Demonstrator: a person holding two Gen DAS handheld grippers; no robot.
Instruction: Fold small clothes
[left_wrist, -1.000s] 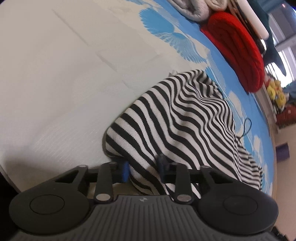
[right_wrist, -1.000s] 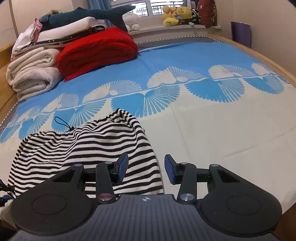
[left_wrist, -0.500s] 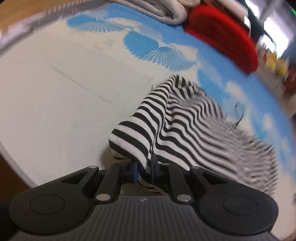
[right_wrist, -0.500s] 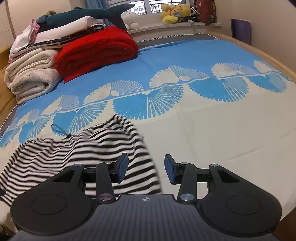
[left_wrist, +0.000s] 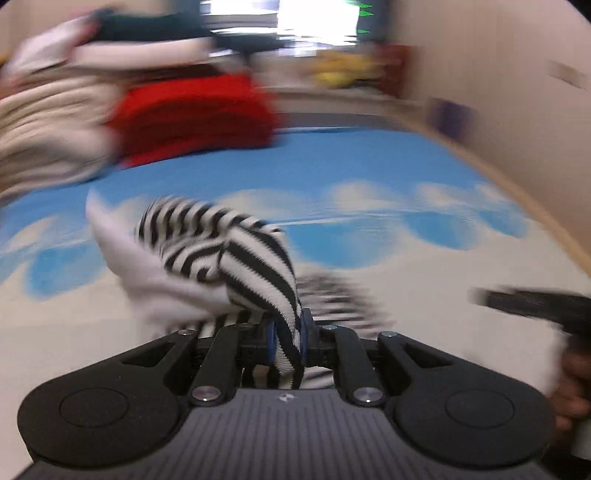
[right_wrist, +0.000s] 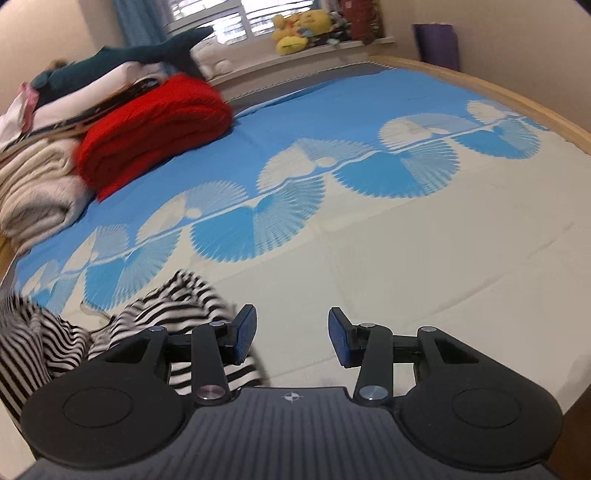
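Observation:
A black-and-white striped knit garment (left_wrist: 236, 258) is bunched and lifted off the bed in the blurred left wrist view. My left gripper (left_wrist: 286, 338) is shut on a fold of its edge. In the right wrist view the same garment (right_wrist: 177, 306) lies crumpled at the lower left, partly under the left finger. My right gripper (right_wrist: 291, 334) is open and empty just above the cream part of the bedspread (right_wrist: 424, 258). The right gripper also shows at the right edge of the left wrist view (left_wrist: 535, 306).
A folded red blanket (right_wrist: 155, 125) and a stack of cream and white folded linens (right_wrist: 33, 184) sit at the far left of the bed. Plush toys (right_wrist: 295, 33) line the window sill. A wooden bed edge (right_wrist: 517, 107) runs along the right.
My left gripper closed on the garment's edge, lifted it and swung it right toward the right gripper. The garment went from spread flat to bunched. The right gripper stayed open and moved slightly.

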